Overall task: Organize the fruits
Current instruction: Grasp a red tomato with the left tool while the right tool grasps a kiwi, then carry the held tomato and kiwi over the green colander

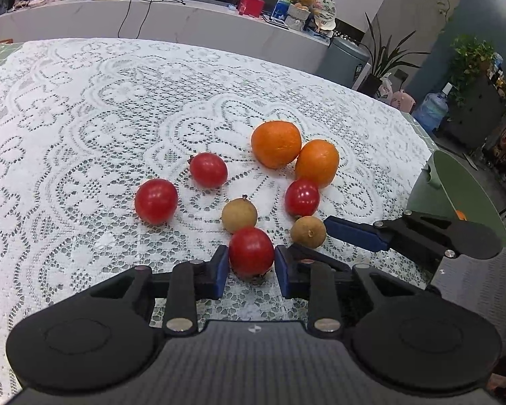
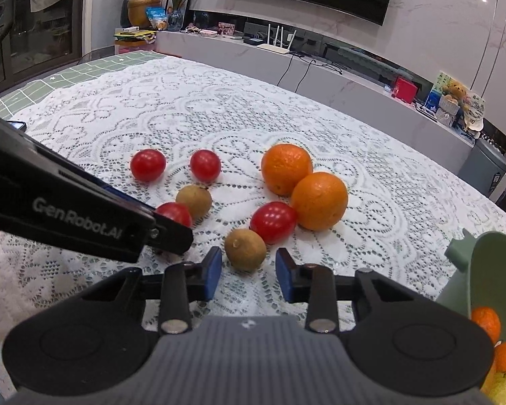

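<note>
Left gripper (image 1: 251, 266) pads pinch a red tomato (image 1: 251, 251) at lower centre, my right gripper (image 2: 248, 268) stands narrowly around a longan (image 2: 245, 249) untouched; both need lifting toward the green bowl (image 2: 489, 270).

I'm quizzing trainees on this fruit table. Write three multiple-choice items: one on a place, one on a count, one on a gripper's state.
1. The brown fruit nearest the right gripper lies: A between its fingers; B atop another fruit; C hidden from view.
2. Red fruits on the lace cloth: A two; B four; C six.
3. The left gripper is: A wide open over bare cloth; B shut on a red fruit; C out of sight.
Key: 1 A, a finger shows on each side; 2 B, the left wrist view shows four; 3 B, both fingers press its sides.
</note>
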A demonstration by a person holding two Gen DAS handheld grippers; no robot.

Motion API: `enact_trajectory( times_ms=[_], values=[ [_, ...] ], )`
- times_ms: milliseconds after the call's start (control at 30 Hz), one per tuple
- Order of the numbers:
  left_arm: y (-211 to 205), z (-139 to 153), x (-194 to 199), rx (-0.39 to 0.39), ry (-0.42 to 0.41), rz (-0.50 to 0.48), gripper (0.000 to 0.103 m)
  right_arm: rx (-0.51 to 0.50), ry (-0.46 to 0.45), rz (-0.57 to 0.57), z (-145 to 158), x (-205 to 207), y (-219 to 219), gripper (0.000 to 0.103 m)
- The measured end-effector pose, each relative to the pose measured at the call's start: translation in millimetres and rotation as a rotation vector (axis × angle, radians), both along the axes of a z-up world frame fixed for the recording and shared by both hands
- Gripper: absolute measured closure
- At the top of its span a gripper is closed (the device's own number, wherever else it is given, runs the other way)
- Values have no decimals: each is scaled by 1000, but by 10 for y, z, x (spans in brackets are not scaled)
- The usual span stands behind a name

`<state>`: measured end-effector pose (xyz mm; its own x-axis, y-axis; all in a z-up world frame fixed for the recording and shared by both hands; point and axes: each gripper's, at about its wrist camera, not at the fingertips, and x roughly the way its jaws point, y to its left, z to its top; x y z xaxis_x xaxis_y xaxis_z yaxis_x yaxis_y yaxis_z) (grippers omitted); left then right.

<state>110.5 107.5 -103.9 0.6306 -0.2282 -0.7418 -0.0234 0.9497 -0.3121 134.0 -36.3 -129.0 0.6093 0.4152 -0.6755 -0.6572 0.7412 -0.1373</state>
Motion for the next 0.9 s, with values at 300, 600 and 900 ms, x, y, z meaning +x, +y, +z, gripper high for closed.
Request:
enact_trajectory(
  times_ms=[300,600,900],
  values=[
    [30,59,-90,-13,-8,16,71,1,4,-3,13,-11,25,79],
    [0,189,-199,-25,-28,10,71,22,8,-15,208,-203,-137,80],
    [-159,460,-302,-35,-79,-26,71,62,-31,-50,576,-447,-481,80]
  ],
)
